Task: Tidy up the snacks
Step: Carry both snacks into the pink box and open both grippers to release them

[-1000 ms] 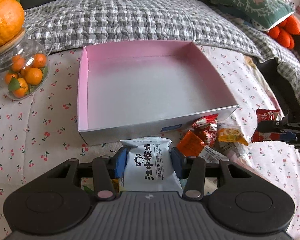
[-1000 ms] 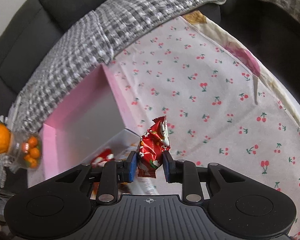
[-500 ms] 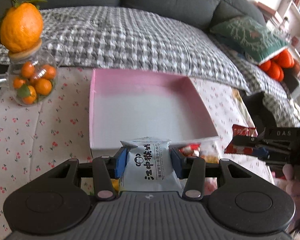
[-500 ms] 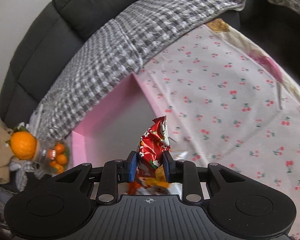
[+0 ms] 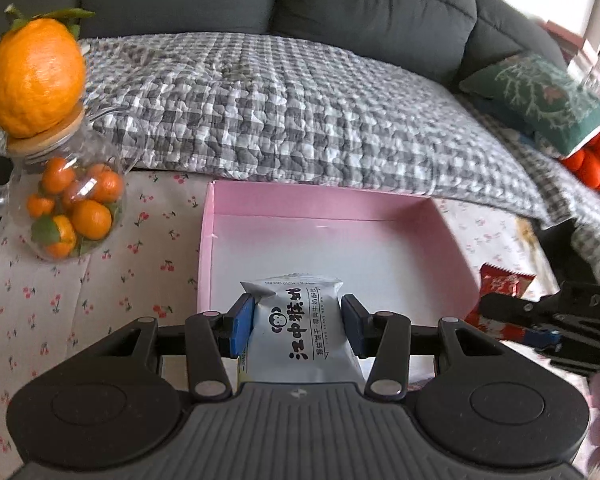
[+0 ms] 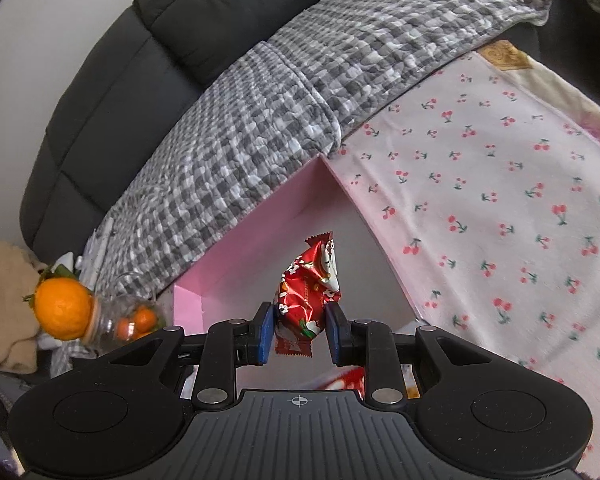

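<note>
My left gripper (image 5: pixel 298 326) is shut on a white snack packet (image 5: pixel 300 332) with black characters, held over the near edge of the pink box (image 5: pixel 328 204). The box looks empty inside. In the left wrist view my right gripper (image 5: pixel 500 312) enters from the right beside the box, holding a red candy wrapper (image 5: pixel 504 284). In the right wrist view my right gripper (image 6: pixel 299 330) is shut on that red candy wrapper (image 6: pixel 310 288), upright, in front of the pink box (image 6: pixel 236 256).
A glass jar of small oranges (image 5: pixel 74 212) with a big orange on its lid (image 5: pixel 34 80) stands left of the box on the cherry-print cloth (image 5: pixel 80 292). A checked quilt (image 5: pixel 300 112) covers the dark sofa behind. A green cushion (image 5: pixel 540 100) lies at the right.
Both grippers have risen and pulled back from the loose snacks, each keeping its packet. The box now sits farther off and the sofa back has come into view.
</note>
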